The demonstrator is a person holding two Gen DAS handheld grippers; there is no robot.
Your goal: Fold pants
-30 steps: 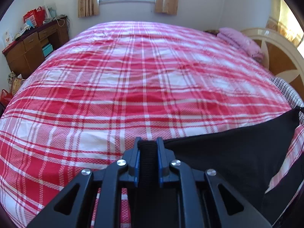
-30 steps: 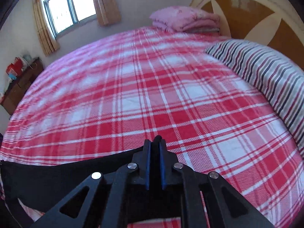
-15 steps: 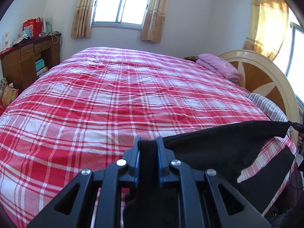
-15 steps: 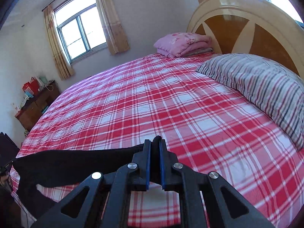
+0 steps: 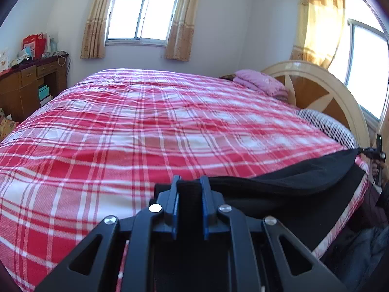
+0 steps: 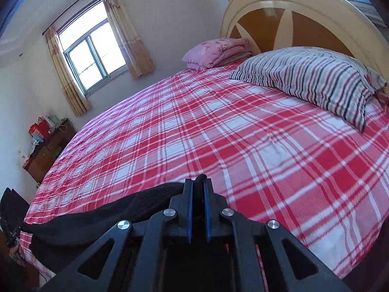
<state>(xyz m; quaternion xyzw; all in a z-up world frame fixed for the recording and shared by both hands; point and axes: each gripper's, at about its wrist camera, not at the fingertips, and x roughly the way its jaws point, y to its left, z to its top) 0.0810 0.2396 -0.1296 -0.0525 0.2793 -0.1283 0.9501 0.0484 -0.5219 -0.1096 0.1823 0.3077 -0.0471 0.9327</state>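
Pants [image 5: 291, 182] limp, light, sagging | left gripper [image 5: 189, 192] and right gripper [image 6: 197, 189] each pinched shut on an end | hold corners

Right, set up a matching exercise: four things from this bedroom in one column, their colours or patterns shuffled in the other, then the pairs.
Things:
1. pants
2. bedspread
3. pillow
4. folded blanket

Looks:
A. pink
B. black
C. striped
D. red and white plaid

Pairs: 1-B, 2-D, 3-C, 4-A
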